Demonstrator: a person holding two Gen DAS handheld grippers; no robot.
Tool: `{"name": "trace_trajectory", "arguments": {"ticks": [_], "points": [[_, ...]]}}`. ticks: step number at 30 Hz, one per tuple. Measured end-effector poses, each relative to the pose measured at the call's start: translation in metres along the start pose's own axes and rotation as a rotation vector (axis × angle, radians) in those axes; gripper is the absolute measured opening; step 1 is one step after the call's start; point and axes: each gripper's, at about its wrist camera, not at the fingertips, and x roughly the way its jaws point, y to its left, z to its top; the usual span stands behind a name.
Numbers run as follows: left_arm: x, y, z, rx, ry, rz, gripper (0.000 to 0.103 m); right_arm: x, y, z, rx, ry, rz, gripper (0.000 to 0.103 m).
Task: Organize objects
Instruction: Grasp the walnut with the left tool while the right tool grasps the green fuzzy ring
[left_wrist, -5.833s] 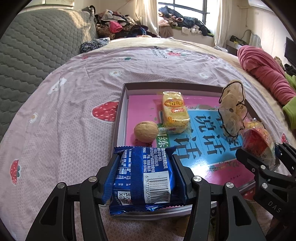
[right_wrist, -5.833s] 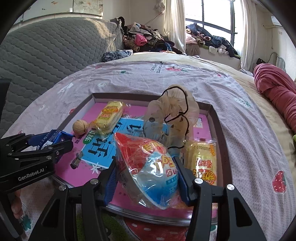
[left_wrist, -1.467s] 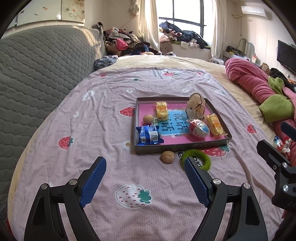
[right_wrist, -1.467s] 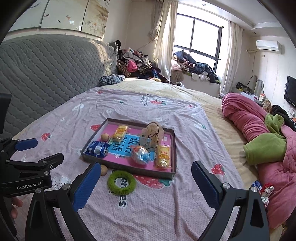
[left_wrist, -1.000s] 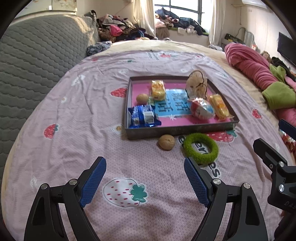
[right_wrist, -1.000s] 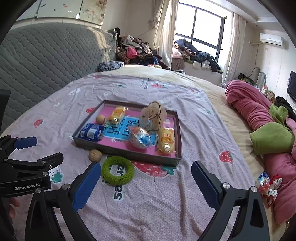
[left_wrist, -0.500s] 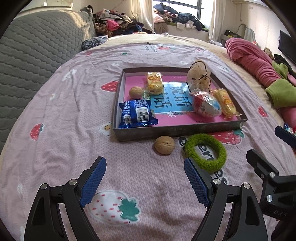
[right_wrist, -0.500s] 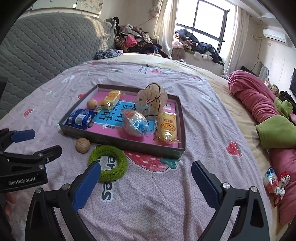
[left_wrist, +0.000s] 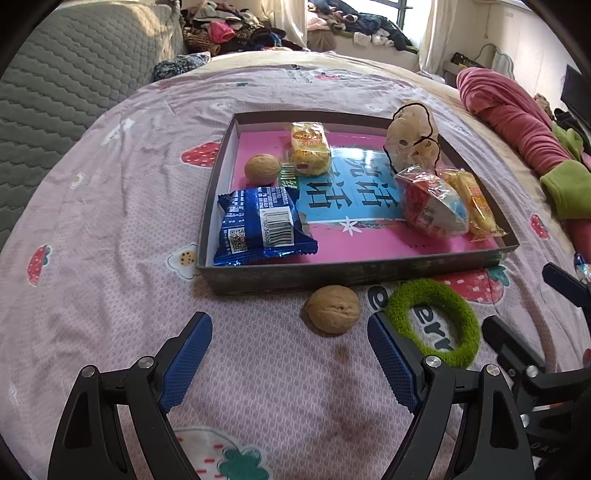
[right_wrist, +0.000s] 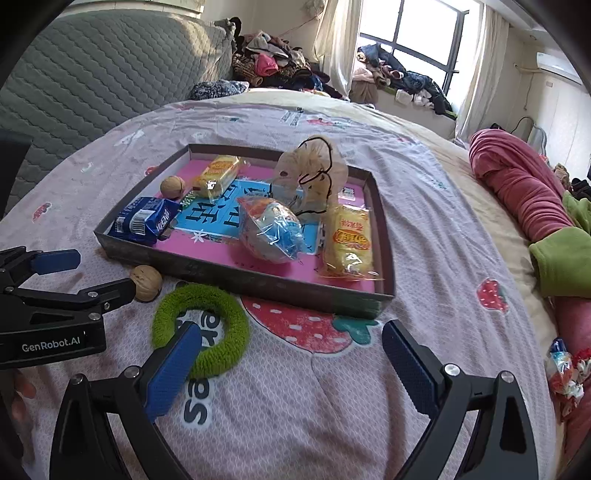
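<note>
Walnut (left_wrist: 332, 309) and green ring (left_wrist: 432, 322) lie outside tray (left_wrist: 354, 273).

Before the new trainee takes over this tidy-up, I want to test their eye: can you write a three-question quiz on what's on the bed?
1. True or false: both walnuts lie inside the tray.
2. Which item lies beside the loose walnut on the bedsheet? A) green fuzzy ring B) blue biscuit packet C) yellow snack pack
3. Fill in: the left gripper is ____ and holds nothing.

Key: 1 false; 2 A; 3 open.
</note>
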Motion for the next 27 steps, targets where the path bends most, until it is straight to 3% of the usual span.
{"name": "trace_trajectory", "arguments": {"ticks": [13, 23, 26, 27], "points": [[0.025, -0.001, 0.006, -0.029, 0.044, -0.012, 0.087, 0.033, 0.009, 0.003, -0.006, 0.054, 0.028, 0.095], [0.037, -0.008, 0.005, -0.017, 0.044, 0.040, 0.086, 0.050, 0.017, 0.003, -0.025, 0.087, 0.068, 0.071], [0.036, -0.008, 0.005, -0.017, 0.036, 0.029, 0.077, 0.055, 0.019, 0.004, -0.027, 0.096, 0.089, 0.063], [0.036, -0.007, 0.005, -0.018, 0.033, 0.026, 0.067, 0.056, 0.019, 0.004, -0.026, 0.095, 0.099, 0.058]]}}
